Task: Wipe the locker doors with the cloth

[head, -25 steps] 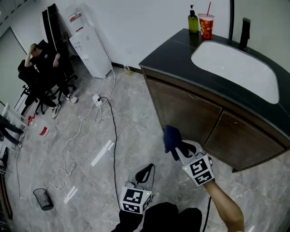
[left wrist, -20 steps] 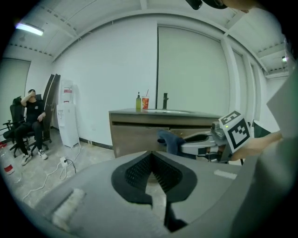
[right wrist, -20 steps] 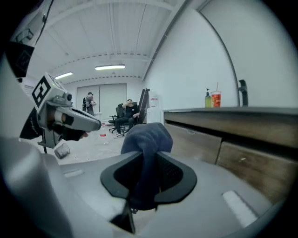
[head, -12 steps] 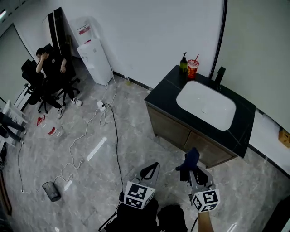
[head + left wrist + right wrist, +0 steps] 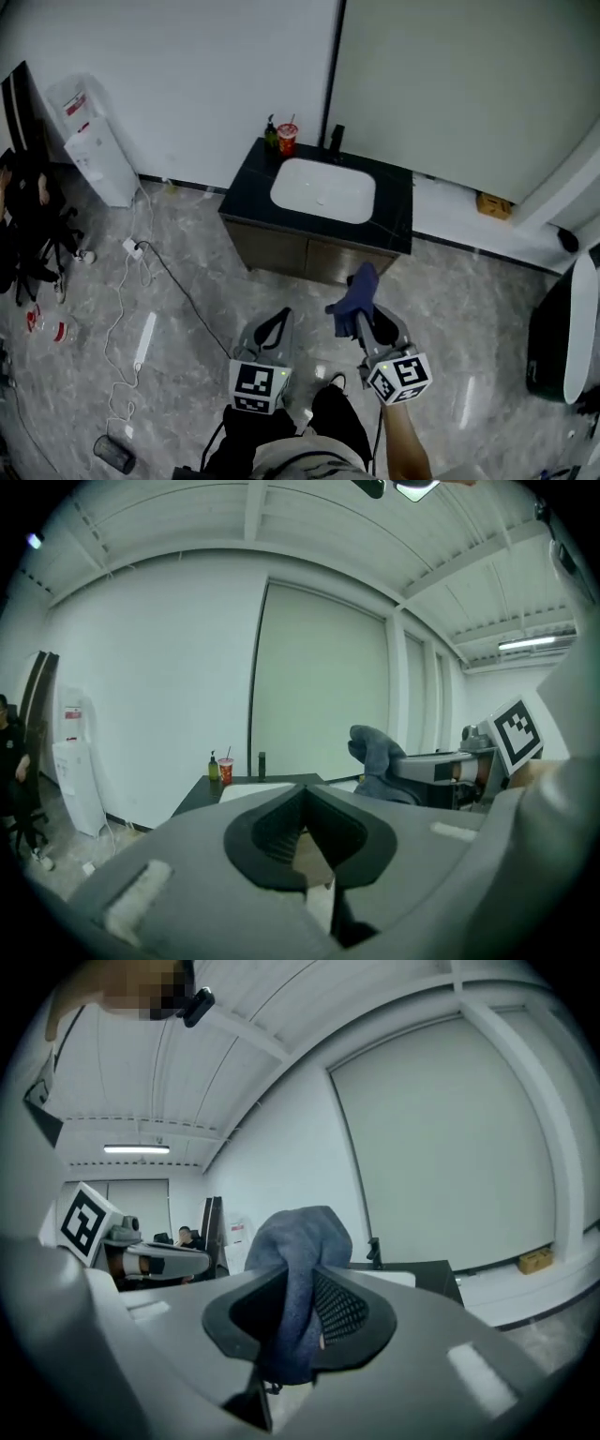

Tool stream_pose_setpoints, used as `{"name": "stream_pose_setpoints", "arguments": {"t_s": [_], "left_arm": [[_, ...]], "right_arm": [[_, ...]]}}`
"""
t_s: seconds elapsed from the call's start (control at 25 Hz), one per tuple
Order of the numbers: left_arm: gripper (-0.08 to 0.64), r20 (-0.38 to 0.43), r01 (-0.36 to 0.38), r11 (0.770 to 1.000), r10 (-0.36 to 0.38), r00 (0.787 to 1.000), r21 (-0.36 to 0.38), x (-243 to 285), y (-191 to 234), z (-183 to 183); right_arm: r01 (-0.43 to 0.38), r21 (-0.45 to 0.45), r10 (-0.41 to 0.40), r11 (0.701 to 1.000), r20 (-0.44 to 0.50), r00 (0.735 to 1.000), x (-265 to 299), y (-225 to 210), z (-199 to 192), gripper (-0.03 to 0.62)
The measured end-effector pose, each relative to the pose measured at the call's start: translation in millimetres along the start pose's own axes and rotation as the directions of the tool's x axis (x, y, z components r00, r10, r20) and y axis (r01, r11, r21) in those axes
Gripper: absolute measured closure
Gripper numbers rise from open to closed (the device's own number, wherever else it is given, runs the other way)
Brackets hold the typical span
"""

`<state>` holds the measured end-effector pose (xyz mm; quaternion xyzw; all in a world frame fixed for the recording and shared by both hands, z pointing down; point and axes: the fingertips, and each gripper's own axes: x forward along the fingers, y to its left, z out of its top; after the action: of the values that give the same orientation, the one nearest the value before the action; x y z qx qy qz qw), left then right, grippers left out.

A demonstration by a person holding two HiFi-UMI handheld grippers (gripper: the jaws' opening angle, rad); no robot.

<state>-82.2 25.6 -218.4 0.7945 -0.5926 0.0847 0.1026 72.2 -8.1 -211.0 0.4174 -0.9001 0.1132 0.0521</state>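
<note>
Stood on the grey floor well back from the vanity cabinet, facing its brown locker doors [image 5: 281, 253]. Carried the blue-grey cloth [image 5: 354, 292] in the right gripper [image 5: 362, 319], jaws clamped tight on its folds, well apart from the doors. Held the left gripper [image 5: 278, 317] alongside, jaws drawn together on nothing.

Could not settle the wiping from this scene. Fitted a walk-up before cloth met wood as well as a step away with the doors already done. Made out no streak, damp patch or dust on the doors at this range.

Took from the head view alone the doors themselves, the white basin [image 5: 323, 190] sunk in the black desk [image 5: 394, 220], the soap bottle [image 5: 270, 134] and red cup [image 5: 287, 139] at its back edge, and the open floor between cloth and cabinet. Gained from the right gripper view what the head view lacked: cloth pinched between the ribbed pads and bulging above the tips, with the doors hidden behind the gripper's own body. Found in the left gripper view the tips meeting with nothing caught between, plus the cloth seen side-on off to the right.
</note>
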Motion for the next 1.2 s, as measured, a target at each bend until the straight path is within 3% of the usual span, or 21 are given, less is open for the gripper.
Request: {"name": "stream_pose_setpoints", "arguments": {"t_s": [0.16,0.4,0.88,1.2], "left_arm": [[0.56,-0.034,0.033,0.999,-0.033,0.999,0.01,-24.4,7.7,2.3],[0.56,0.0,0.07,0.998,-0.07,0.998,0.006,-48.9,5.0,25.1],[0.56,0.017,0.086,0.995,-0.087,0.996,0.055,-68.2,-55.4,54.5],[0.56,0.028,0.096,0.993,-0.098,0.995,0.072,-74.3,-74.4,56.4]], "right_arm": [[0.072,0.053,-0.074,0.996,0.042,0.996,-23.9,30.9,18.3,0.514],[0.144,0.006,-0.144,0.99,0.102,0.984,-49.4,56.1,52.3,0.518],[0.21,-0.014,-0.204,0.978,0.183,0.962,-127.2,38.6,95.3,0.525],[0.219,-0.003,-0.216,0.976,0.174,0.961,-140.8,29.8,90.0,0.525]]}}
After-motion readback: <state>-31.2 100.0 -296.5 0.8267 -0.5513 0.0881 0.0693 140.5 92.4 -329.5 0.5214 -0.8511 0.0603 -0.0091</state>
